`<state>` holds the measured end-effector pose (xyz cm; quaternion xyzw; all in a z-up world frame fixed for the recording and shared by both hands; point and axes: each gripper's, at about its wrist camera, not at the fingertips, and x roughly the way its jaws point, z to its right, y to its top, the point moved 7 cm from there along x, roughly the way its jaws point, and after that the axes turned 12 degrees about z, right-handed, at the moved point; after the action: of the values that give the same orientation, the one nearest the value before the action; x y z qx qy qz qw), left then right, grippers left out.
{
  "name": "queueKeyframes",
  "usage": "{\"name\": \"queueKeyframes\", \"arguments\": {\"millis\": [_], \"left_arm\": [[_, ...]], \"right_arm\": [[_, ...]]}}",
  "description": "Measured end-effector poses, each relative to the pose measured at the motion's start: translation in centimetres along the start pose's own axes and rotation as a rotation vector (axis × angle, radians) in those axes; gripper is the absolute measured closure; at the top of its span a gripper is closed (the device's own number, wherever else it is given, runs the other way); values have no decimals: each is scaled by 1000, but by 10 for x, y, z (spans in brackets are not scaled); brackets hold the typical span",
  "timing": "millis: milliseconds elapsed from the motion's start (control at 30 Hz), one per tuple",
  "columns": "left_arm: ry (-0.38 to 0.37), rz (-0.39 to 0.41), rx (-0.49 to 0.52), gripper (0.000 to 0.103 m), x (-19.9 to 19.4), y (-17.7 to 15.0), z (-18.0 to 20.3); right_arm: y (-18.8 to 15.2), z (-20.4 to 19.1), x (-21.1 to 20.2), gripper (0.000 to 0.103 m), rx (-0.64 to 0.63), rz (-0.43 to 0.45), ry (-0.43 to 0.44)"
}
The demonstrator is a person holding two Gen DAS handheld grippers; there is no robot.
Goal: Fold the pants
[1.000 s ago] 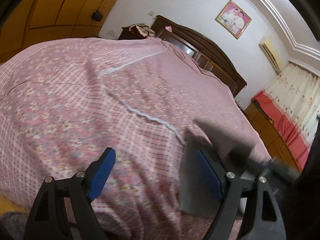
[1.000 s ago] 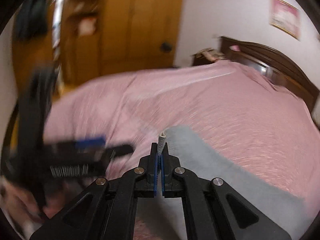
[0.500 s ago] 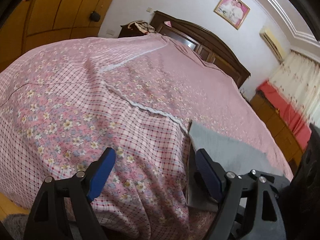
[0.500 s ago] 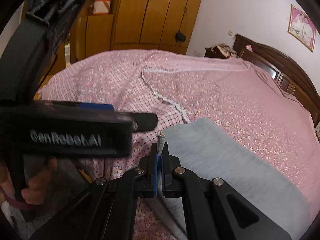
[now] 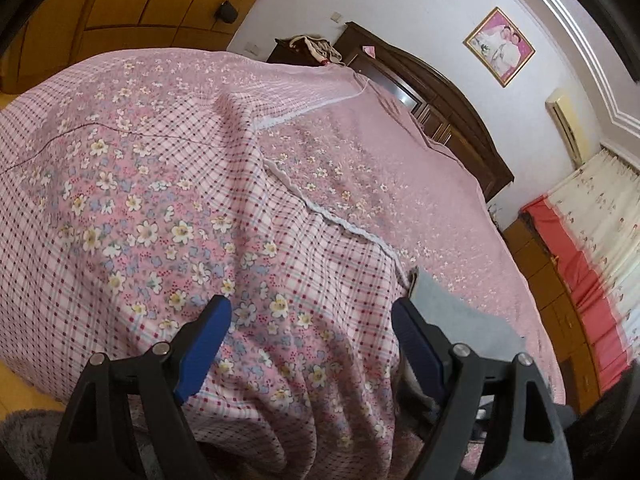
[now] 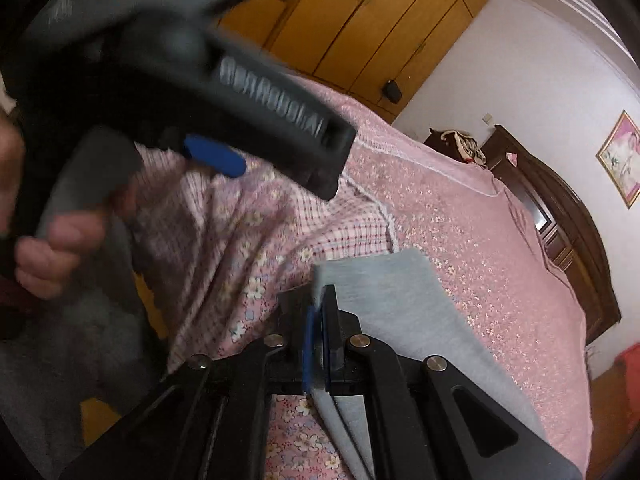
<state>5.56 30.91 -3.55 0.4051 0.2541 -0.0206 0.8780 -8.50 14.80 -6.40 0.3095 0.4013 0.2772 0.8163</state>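
Pants: grey, lying on the bed near its foot corner, one folded edge hanging over the side. I saw them flat on the cover, running back along the bed toward the headboard.

Right gripper: I had it clenched on the near edge of the pants, cloth pinched between the blue pads.

Left gripper: released, jaws spread wide, holding nothing. It hung over the bed's foot corner, just beside the pants. From the right wrist camera it showed blurred, gripped by a hand.

Bed: covered in pink flowered and checked fabric, a white lace seam crossing it.

Beyond the bed: dark wooden headboard, a framed picture on the wall above it, wooden wardrobe doors beside the bed, curtains on the far side.
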Motion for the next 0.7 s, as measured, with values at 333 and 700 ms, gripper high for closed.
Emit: {"name": "queueKeyframes", "arguments": {"millis": [333,700], "left_arm": [[-119,-13,21,17,-23,0,-5],[-231,-87,151,54,-41,-34,57]], "right_arm": [[-48,61,-94,75,94,-76,-94],[-159,102,-195,75,-79,-354,-344]]}}
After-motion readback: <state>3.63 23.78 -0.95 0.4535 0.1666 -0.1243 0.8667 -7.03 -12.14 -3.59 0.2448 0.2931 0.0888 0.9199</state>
